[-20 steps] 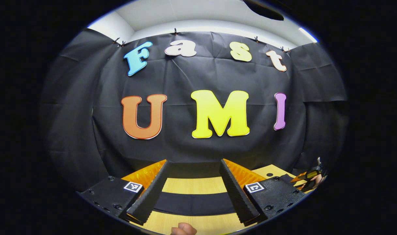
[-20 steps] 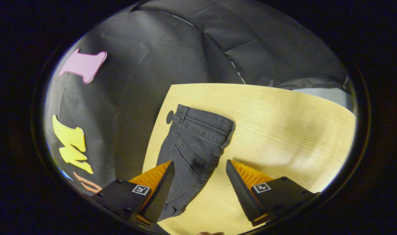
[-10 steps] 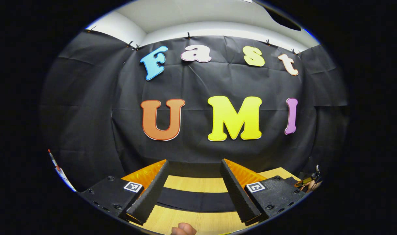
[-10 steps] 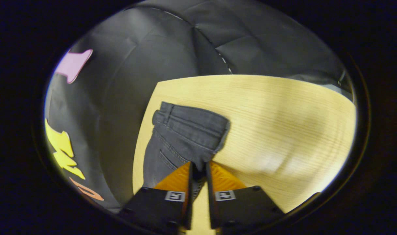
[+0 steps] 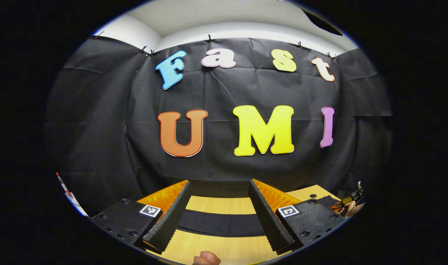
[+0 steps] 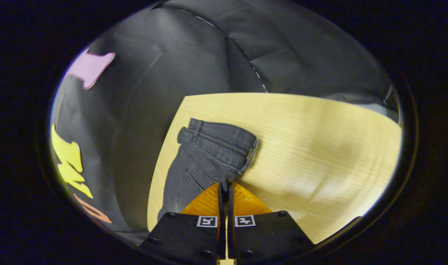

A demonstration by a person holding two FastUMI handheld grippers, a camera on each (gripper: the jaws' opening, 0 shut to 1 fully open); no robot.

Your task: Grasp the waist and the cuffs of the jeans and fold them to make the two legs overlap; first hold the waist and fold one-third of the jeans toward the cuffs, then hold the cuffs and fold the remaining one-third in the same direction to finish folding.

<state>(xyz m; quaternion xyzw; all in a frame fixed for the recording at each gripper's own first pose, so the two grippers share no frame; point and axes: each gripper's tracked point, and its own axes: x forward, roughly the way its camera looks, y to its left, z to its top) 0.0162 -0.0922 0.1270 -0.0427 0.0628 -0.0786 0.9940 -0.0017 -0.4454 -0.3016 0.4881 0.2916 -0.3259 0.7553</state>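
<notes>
Jeans pinched in right tool

Both cams low — shared table

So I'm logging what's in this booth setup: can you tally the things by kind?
Jeans: 1
Wooden table: 1
Grippers: 2, the left gripper with its fingers apart over the table, the right gripper closed on the jeans' edge
Total: 4
</notes>
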